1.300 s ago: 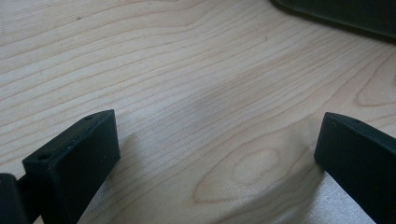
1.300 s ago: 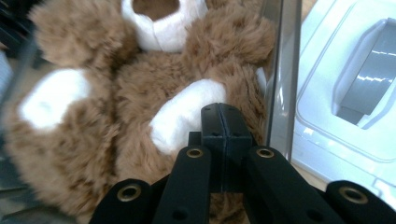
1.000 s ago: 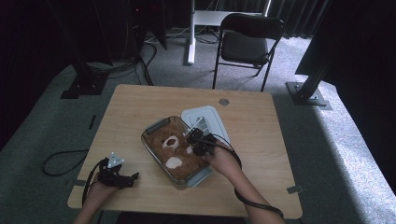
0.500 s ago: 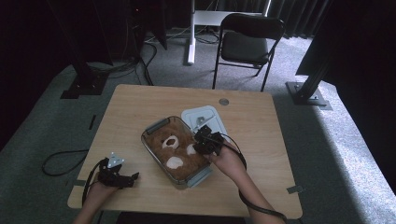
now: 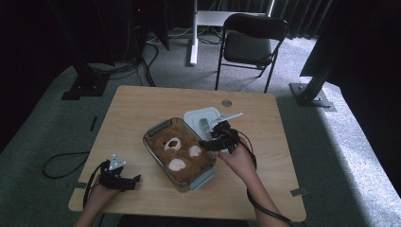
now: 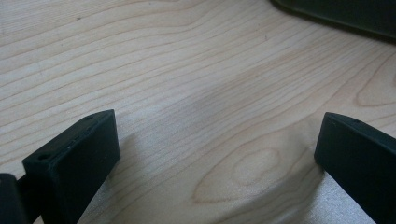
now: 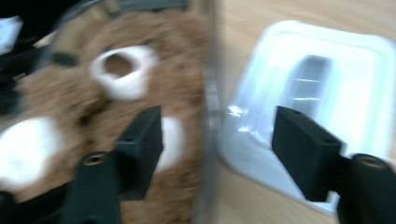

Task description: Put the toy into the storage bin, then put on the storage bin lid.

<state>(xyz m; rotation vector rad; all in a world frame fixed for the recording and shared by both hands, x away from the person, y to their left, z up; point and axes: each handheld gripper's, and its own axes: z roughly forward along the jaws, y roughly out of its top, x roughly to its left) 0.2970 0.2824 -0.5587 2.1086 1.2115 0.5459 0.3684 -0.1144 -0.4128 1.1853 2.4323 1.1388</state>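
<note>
A brown teddy bear [image 5: 178, 152] with white paws lies in a clear container [image 5: 159, 127] with grey end clips at the table's middle. The container's white lid [image 5: 201, 117] lies flat just behind and to its right. My right gripper [image 5: 208, 143] hovers over the container's right rim, between bear and lid. Its jaws have just been opening, and in the right gripper view the gripper [image 7: 217, 121] stands open with nothing gripped, the bear [image 7: 70, 93] at left and the lid [image 7: 317, 79] at right. My left gripper [image 5: 134, 181] rests open near the table's front left, its jaws [image 6: 217, 121] wide over bare wood.
A small round disc [image 5: 226, 102] sits on the table behind the lid. A dark folding chair [image 5: 250, 45] stands beyond the far edge. A cable [image 5: 59, 163] loops on the floor at left. The table's front edge lies just below the left hand.
My right gripper has moved right from over the bear's middle to the container's right rim, and its jaws have gone from shut to open. The left gripper has stayed still.
</note>
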